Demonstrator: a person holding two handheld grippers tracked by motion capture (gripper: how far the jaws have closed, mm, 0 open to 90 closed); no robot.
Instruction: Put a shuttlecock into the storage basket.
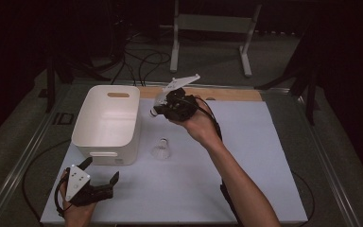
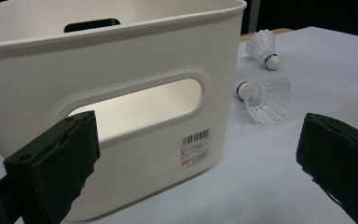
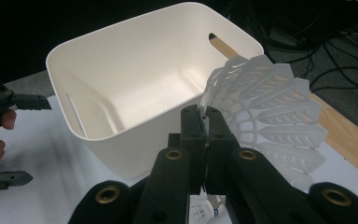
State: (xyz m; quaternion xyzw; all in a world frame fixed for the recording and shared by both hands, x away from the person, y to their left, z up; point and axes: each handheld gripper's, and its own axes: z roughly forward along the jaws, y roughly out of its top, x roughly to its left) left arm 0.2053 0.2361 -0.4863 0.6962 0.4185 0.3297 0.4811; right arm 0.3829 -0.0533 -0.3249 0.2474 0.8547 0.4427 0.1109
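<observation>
Nearest to the person, the left gripper (image 1: 98,177) rested low at the near left part of the bench (image 1: 246,189), on the white sheet. Its fingers (image 2: 51,168) stood wide open and held nothing. In the left gripper view they framed the near wall of the white bin (image 2: 135,116), which has an oval handle slot and a small barcode label at its lower right corner.

A little further, a shuttlecock (image 1: 161,149) lay on the sheet just beside the right near corner of the bin, not touching it as far as I could see. In the left gripper view this one (image 2: 263,98) lay on its side with the cork toward the bin.

Further still, the right gripper (image 1: 163,108) was lifted above the bench, just beside the right rim of the bin (image 1: 105,120). Its fingers (image 3: 193,135) were closed tightly on the feather skirt of a second shuttlecock (image 3: 270,112). In the high view its cork (image 1: 154,112) pointed toward the bin. The gripper was near the rim but I could not tell if the shuttlecock was already over the opening. The bin looked empty inside.

Behind the sheet, a wooden strip (image 1: 231,94) ran along the far edge of the bench.
</observation>
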